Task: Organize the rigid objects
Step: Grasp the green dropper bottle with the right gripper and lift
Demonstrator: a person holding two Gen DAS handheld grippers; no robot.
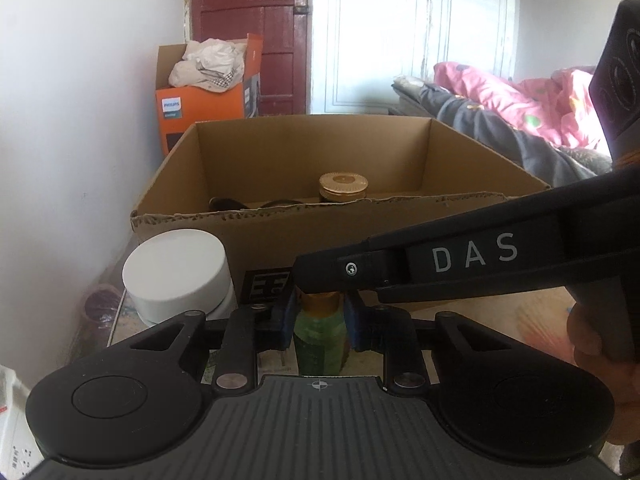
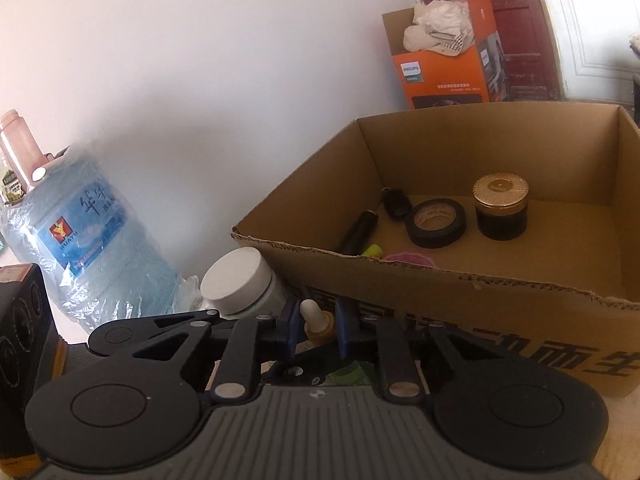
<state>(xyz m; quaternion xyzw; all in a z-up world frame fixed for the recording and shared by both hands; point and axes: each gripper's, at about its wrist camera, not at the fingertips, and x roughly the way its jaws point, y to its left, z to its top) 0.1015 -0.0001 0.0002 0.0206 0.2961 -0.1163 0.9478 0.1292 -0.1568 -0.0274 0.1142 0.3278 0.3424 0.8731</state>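
Presently, the left gripper (image 1: 320, 312) has its blue pads pressed against the neck of a green bottle (image 1: 320, 340) with an amber collar; the bottle's top is hidden behind the right gripper's black arm, which crosses from 3 o'clock. Its base is cut off by the gripper body.

The right gripper (image 2: 318, 326) pinches a small dropper bottle (image 2: 316, 320) by its white bulb and amber collar; everything below the collar is hidden. Whether both views show one bottle cannot be told.

At 12 o'clock stands the open cardboard box (image 2: 440, 292), holding a gold-lidded jar (image 2: 501, 210), a tape roll (image 2: 435, 223) and dark cylindrical items hard to identify; a yellow piece and a pink one are half hidden by the near wall. A white-lidded jar (image 1: 178, 276) stands at 10 o'clock, just beside the box.
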